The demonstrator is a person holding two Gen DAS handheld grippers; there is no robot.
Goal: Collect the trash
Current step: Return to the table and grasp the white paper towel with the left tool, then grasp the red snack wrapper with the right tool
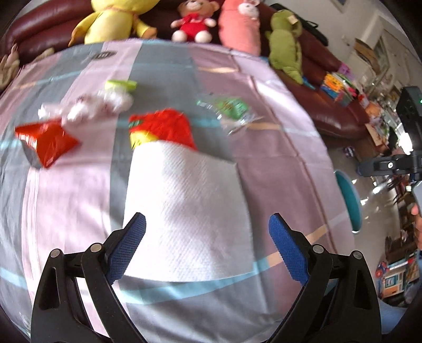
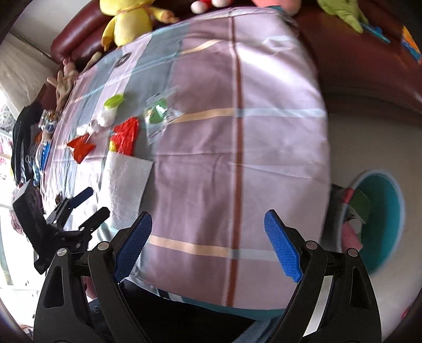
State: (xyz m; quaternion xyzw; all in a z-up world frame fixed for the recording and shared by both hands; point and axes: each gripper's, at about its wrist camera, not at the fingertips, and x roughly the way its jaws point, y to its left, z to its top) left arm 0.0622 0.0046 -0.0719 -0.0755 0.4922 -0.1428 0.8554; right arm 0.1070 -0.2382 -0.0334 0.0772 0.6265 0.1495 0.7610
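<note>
A white paper towel [image 1: 184, 211] lies flat on the checked tablecloth [image 1: 277, 158]. My left gripper [image 1: 207, 219] hovers over it, open, with nothing between its blue pads. Beyond the towel lie a red and yellow wrapper [image 1: 163, 126], a red foil wrapper [image 1: 47, 142], crumpled white plastic [image 1: 89, 105], a green-lidded cup [image 1: 121, 84] and a clear packet with a green label [image 1: 232, 110]. My right gripper [image 2: 208, 216] stands open and empty above bare cloth near the table's right side. A teal bin [image 2: 382, 211] with some trash inside stands on the floor to its right. The right wrist view shows the left gripper [image 2: 97, 201] beside the towel [image 2: 126, 184].
Plush toys [image 1: 116, 21] sit along a dark red sofa [image 1: 329, 105] behind the table. Bottles and dark clutter [image 2: 44, 137] crowd the table's far left edge. Books [image 1: 340, 87] lie on the sofa at the right. A shiny floor [image 1: 369, 211] surrounds the bin.
</note>
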